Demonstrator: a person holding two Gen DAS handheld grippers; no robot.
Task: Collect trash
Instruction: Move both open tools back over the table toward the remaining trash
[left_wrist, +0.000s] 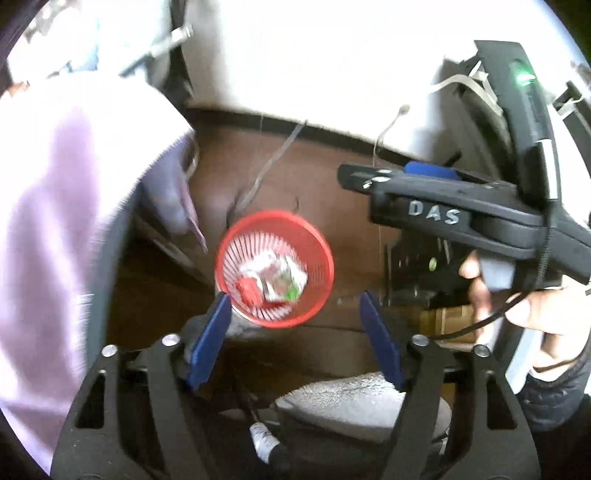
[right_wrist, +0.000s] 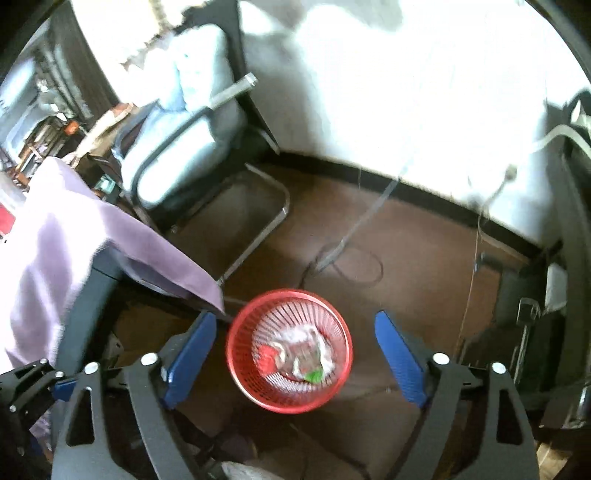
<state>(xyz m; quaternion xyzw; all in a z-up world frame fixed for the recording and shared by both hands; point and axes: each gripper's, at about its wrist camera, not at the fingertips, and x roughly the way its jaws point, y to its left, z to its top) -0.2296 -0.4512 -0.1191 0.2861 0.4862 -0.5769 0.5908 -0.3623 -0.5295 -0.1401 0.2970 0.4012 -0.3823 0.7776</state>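
Seen from above, a red plastic wastebasket (left_wrist: 275, 271) stands on the brown floor (left_wrist: 332, 177), already holding crumpled clear wrapping (left_wrist: 280, 275), a red scrap (left_wrist: 246, 290) at about 8 o'clock inside it and a green bit (left_wrist: 291, 293) near 5 o'clock. The left gripper (left_wrist: 295, 317) hangs over the basket with its blue pads (left_wrist: 208, 343) spread wide and nothing between them. In its view the right gripper (left_wrist: 365, 177) reaches in from 3 o'clock, carried by a person's hand (left_wrist: 517, 306) on the trigger handle. From the right gripper's own camera, the right gripper's jaws stand wider still and empty, framing the basket from roughly 9 and 3 o'clock, with the litter visible through the slatted wall.

Both tools point steeply down at the basket, which fits a drop of litter into it: the open, empty jaws and the filled basket suggest that this load has been delivered. A worktop draped in a lilac cloth (right_wrist: 55, 236) fills the 9 o'clock side, its corner hanging just beside the basket's rim. A padded chair (right_wrist: 184, 122) with a metal frame sits at 11 o'clock against the white wall (right_wrist: 406, 92), and a loose cable (right_wrist: 351, 266) coils on the floor beyond the basket at 12 o'clock. Whether more trash remains on the worktop cannot be told.
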